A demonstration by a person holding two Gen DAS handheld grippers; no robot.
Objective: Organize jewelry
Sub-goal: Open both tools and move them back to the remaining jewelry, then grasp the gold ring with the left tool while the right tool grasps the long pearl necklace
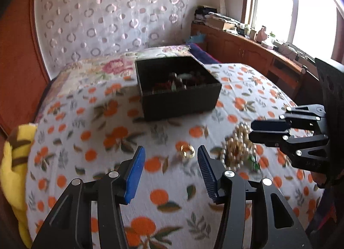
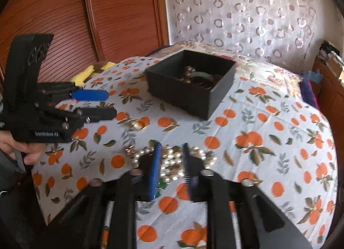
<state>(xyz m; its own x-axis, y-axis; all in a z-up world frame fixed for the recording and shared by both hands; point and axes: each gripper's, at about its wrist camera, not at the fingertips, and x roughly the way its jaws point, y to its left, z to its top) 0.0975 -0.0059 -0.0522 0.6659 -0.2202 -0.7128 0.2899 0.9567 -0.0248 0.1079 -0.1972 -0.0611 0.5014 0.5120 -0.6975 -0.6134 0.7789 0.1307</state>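
Observation:
A black open box (image 1: 178, 89) with jewelry inside sits on the orange-print cloth; it also shows in the right wrist view (image 2: 191, 83). A gold ring (image 1: 187, 151) lies just ahead of my open left gripper (image 1: 171, 158), between its fingertips' line; the ring also shows in the right wrist view (image 2: 137, 124). A heap of pearl beads (image 1: 235, 149) lies to its right. My right gripper (image 2: 171, 152) is open with its fingers on either side of the pearl beads (image 2: 172, 159). The right gripper also shows in the left wrist view (image 1: 255, 130).
A yellow plush (image 1: 15, 163) lies at the cloth's left edge. A wooden cabinet (image 1: 258, 55) with clutter stands under the window at right. A patterned curtain (image 2: 247, 16) hangs behind the box. A wooden panel (image 2: 86, 18) stands on the left.

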